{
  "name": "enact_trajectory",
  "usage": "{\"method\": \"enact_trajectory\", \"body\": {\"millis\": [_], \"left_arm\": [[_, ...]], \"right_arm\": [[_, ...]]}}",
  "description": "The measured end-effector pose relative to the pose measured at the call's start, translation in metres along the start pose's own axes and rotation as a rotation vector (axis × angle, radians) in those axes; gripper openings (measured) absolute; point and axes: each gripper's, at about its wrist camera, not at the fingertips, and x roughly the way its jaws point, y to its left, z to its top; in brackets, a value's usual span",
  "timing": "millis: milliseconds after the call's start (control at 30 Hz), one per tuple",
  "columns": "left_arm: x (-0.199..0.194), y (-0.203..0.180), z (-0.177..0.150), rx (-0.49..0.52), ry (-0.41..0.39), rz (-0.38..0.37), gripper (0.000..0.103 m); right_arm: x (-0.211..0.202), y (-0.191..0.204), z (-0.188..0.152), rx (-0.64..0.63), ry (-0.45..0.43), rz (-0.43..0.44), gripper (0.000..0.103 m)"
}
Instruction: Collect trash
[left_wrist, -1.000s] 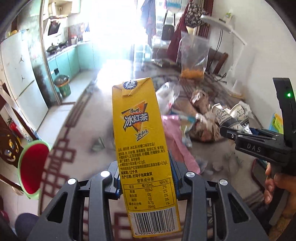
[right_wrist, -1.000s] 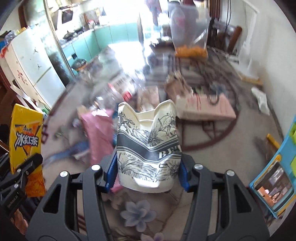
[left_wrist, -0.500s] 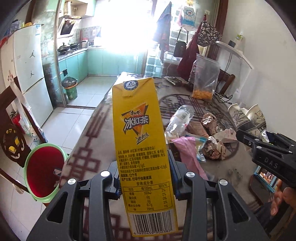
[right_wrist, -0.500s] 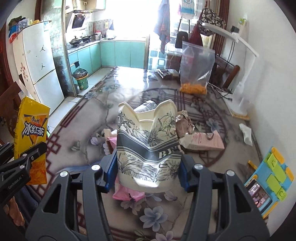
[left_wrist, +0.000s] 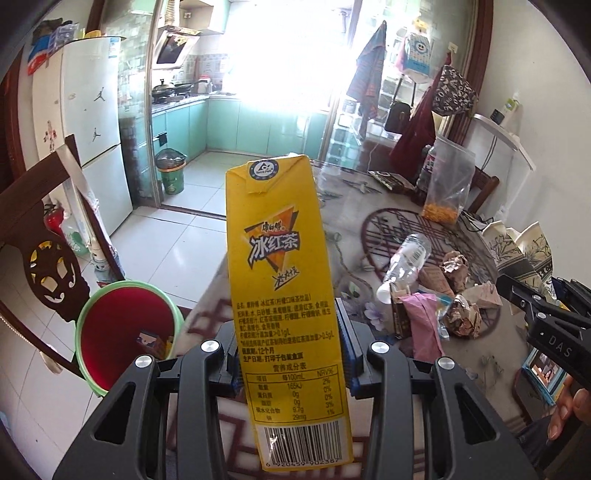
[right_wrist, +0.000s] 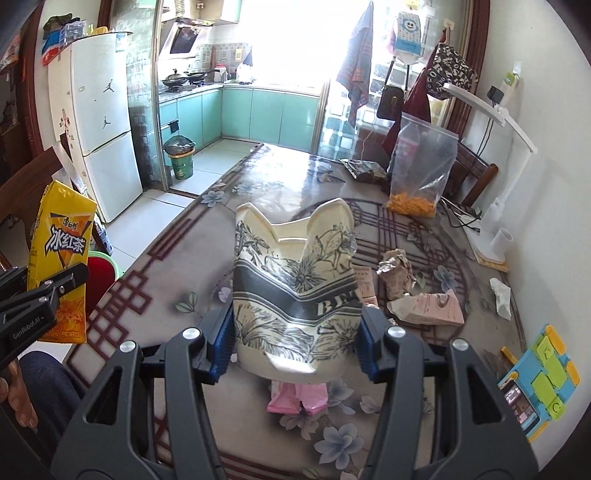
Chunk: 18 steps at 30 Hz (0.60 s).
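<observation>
My left gripper (left_wrist: 288, 350) is shut on a tall yellow iced-tea carton (left_wrist: 284, 266), held upright above the table's left edge. The same carton (right_wrist: 59, 258) shows at the left of the right wrist view. My right gripper (right_wrist: 295, 343) is shut on a crushed paper cup (right_wrist: 295, 291) with a grey floral print, raised over the table. A red bin with a green rim (left_wrist: 125, 328) stands on the floor to the lower left, with a scrap inside. More trash lies on the table: a clear plastic bottle (left_wrist: 406, 262), a pink wrapper (left_wrist: 424, 325) and crumpled paper (left_wrist: 461, 317).
The floral-cloth table (right_wrist: 177, 280) also carries a pink carton (right_wrist: 428, 310), a clear bag of orange snacks (right_wrist: 421, 173), a white tissue (right_wrist: 500, 295) and a phone on a blue stand (right_wrist: 532, 391). A wooden chair (left_wrist: 51, 254) stands beside the red bin. A person's hand (left_wrist: 569, 410) grips the right tool.
Both grippers have lifted and drawn back from the trash pile, still holding the carton and the cup. The red bin now shows larger and closer at lower left.
</observation>
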Motion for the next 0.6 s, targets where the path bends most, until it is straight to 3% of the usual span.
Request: {"method": "enact_trajectory", "body": {"millis": [600], "left_arm": [[-0.012,0.081,0.006,-0.082,-0.025,0.12,0.036]], "right_arm": [[-0.004,0.077,0.019,-0.134,-0.045,0.033,0.053]]}}
